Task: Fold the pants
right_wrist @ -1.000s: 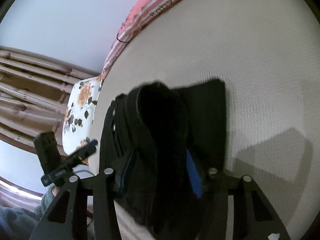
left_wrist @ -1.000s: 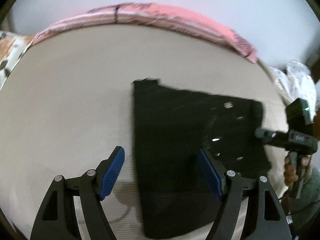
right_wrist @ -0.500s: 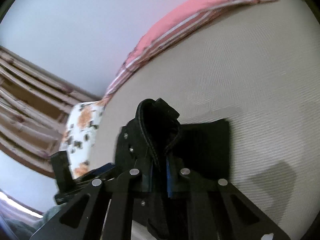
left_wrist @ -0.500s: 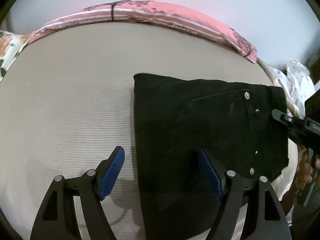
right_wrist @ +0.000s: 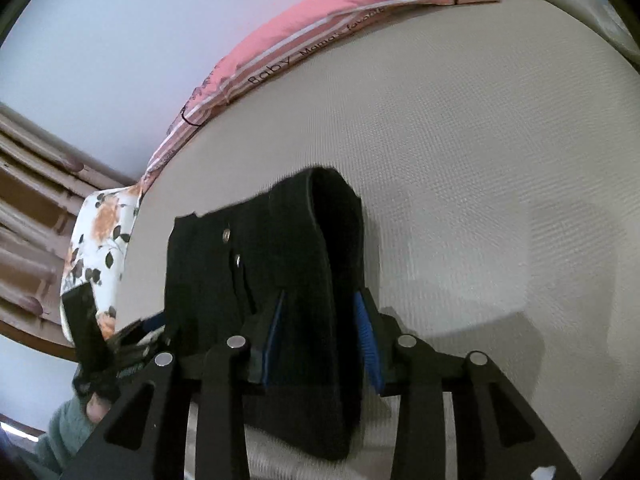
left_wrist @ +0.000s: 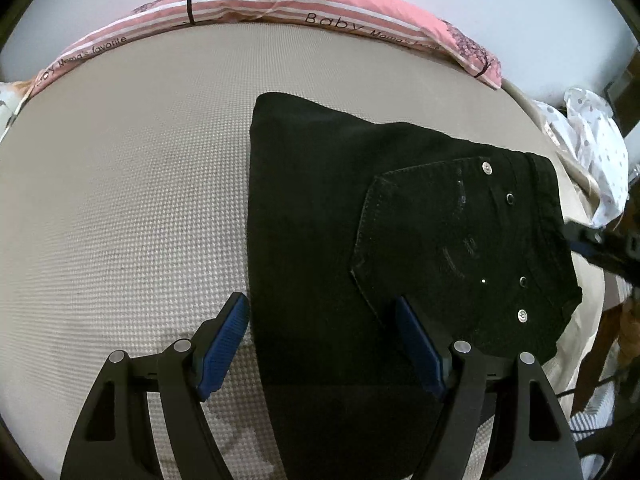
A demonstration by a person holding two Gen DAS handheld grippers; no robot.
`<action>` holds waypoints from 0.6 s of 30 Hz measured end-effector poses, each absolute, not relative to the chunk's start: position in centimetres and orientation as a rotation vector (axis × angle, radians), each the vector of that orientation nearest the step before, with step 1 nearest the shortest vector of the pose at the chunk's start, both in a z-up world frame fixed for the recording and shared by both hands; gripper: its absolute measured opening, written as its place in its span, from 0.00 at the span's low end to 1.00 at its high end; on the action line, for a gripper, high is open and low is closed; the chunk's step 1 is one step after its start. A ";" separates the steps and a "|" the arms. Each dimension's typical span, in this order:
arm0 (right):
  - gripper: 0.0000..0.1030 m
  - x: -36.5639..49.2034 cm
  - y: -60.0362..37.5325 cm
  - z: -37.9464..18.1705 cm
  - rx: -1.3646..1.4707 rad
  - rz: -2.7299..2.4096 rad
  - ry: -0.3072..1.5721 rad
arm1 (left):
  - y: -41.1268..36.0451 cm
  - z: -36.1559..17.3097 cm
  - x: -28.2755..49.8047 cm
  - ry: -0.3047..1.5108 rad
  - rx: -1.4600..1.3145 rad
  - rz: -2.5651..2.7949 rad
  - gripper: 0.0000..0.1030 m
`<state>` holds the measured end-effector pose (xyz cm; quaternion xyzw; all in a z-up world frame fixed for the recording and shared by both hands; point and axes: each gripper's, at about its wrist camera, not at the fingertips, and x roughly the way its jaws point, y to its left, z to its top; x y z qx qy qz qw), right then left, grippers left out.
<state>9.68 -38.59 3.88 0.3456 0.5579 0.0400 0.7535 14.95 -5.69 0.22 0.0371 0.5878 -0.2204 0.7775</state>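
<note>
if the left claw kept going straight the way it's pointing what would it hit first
Most likely the black pants, near their left edge. The open left claw straddles that edge above the beige bed cover; how far above is unclear.

A fold of the black pants (right_wrist: 256,264) stood between the right gripper (right_wrist: 320,336) fingers (blue-padded). Its jaws had just been opening. Beige mattress (right_wrist: 480,160) lay beyond the fingertips.

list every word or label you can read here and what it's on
"Baby" on the pink striped pillow, by the stripes.
"Mama's favorite" on the same pillow, next to it.
Markings on the metal snaps of the black pants: too small to read.
Nothing else legible.
</note>
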 end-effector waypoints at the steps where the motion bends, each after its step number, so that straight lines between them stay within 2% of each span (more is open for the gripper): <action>1: 0.33 8.8 -38.7 4.2 0.767 0.086 1.220 | -5.7 0.2 14.9 1.271 0.078 -0.479 0.74; 4: 0.33 7.3 -38.1 4.3 0.803 0.123 1.232 | -5.7 0.3 14.6 1.271 0.073 -0.491 0.74; 6: 0.22 6.9 -37.2 4.1 0.794 0.125 1.247 | -5.7 0.3 14.2 1.259 0.084 -0.490 0.74; 7: 0.10 6.8 -36.9 4.0 0.756 0.103 1.253 | -5.7 0.3 14.1 1.260 0.086 -0.489 0.74; 13: 0.06 5.1 -37.2 5.2 0.776 0.083 1.239 | -5.1 1.5 13.5 1.249 0.100 -0.514 0.74; 18: 0.06 4.6 -36.8 2.8 0.775 0.049 1.306 | -5.3 0.5 13.1 1.263 0.166 -0.515 0.74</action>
